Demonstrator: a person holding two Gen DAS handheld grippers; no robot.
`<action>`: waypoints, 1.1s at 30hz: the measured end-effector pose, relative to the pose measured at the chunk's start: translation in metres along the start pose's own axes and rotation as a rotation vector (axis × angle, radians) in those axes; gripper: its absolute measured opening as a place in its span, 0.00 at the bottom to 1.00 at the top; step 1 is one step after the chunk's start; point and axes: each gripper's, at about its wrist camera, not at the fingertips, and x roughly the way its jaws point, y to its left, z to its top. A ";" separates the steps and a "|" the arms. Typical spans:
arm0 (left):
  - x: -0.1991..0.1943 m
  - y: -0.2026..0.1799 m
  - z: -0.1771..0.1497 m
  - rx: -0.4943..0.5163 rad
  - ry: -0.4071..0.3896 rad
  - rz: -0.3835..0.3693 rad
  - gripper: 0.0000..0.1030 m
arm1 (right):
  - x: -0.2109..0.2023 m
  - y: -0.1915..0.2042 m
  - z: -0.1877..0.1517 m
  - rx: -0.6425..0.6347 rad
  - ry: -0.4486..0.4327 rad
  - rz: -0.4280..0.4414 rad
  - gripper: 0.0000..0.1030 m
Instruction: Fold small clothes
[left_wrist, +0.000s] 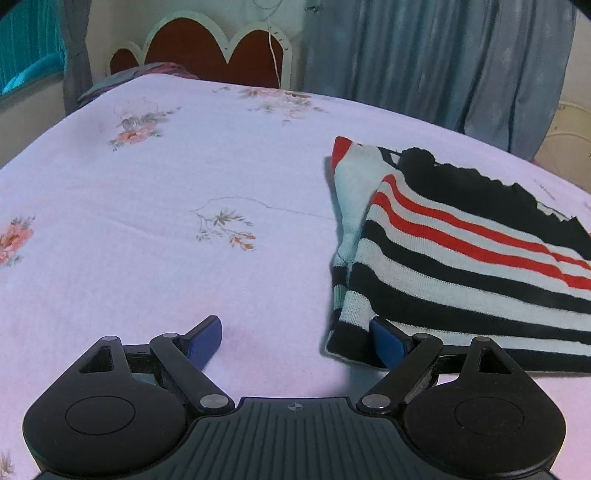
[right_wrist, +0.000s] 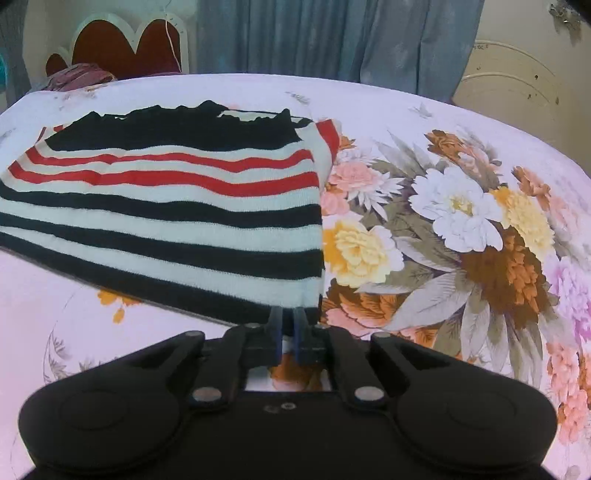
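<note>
A small striped knit garment (left_wrist: 461, 251), black, white and red, lies folded on the bed at the right of the left wrist view. My left gripper (left_wrist: 295, 339) is open and empty; its right finger touches the garment's near left corner. In the right wrist view the garment (right_wrist: 166, 206) fills the left half. My right gripper (right_wrist: 287, 317) is shut on the garment's near right corner, holding the black hem edge just above the sheet.
The pale pink floral bedsheet (left_wrist: 147, 221) covers the bed, with a large flower print (right_wrist: 461, 229) to the right of the garment. A scalloped red headboard (left_wrist: 214, 48) and blue-grey curtains (left_wrist: 443, 55) stand behind the bed.
</note>
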 end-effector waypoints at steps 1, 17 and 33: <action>-0.002 0.001 -0.001 -0.006 -0.001 0.000 0.84 | 0.000 0.001 0.000 -0.009 0.002 -0.004 0.04; -0.002 0.005 -0.001 0.007 0.009 -0.005 0.88 | 0.001 0.004 0.001 -0.031 0.019 -0.011 0.04; -0.053 0.006 -0.036 -0.342 -0.047 -0.132 0.66 | -0.051 0.005 -0.001 0.106 -0.164 0.108 0.17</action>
